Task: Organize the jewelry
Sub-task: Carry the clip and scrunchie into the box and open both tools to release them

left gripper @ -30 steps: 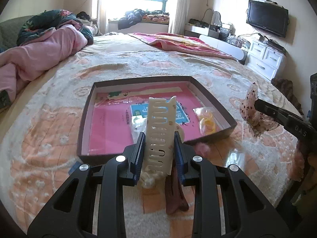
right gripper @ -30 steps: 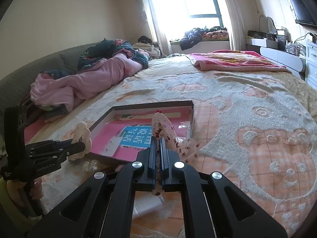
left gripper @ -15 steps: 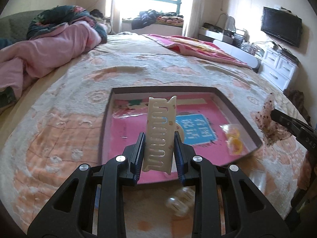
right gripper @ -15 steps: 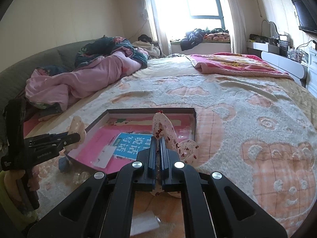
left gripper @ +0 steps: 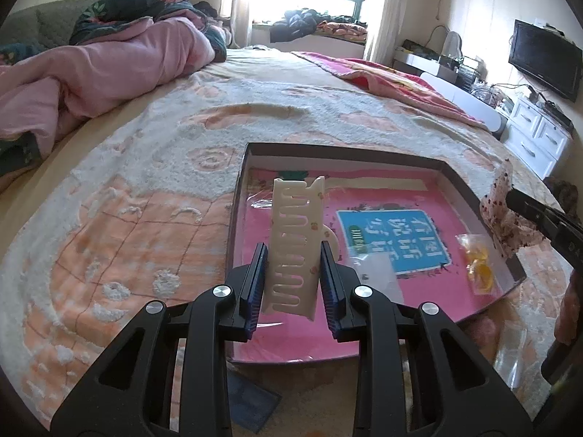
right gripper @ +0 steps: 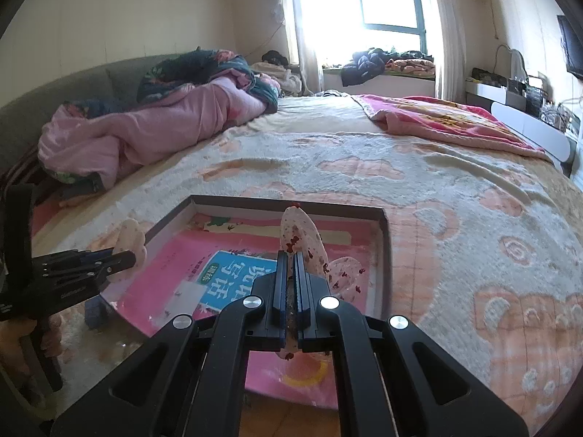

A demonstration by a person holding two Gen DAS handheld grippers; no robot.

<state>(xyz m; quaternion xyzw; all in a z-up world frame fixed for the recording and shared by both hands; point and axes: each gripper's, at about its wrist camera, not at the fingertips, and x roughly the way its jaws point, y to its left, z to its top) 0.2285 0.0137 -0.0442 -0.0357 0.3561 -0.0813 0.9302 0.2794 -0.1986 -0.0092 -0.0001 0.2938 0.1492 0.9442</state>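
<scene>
The bed (left gripper: 153,167) fills both views, its bear-patterned blanket spread under you, and on it sits the shallow tray (left gripper: 238,189) with its pink lining — the place these pieces are bound for, as I read the task. You are in the carrying step: both pieces are lifted and poised at the tray, neither set down yet.

Your left gripper (left gripper: 293,284) has its jaws a little apart, clamped on the cream hair comb (left gripper: 297,240), which stands upright between the pads over the tray's near left part. Your right gripper (right gripper: 290,291) is closed tight on the speckled fabric bow (right gripper: 300,236), its loops sticking up and out to the right above the tray's right half.

Already lying in the tray are a small clear bag with something orange (left gripper: 477,262) near the right wall and a white slip (left gripper: 377,273) by the blue label.

Next, I judge, you lower each piece onto a bare patch of pink lining — clear of the bag and of each other — then open the jaws and lift away cleanly.
</scene>
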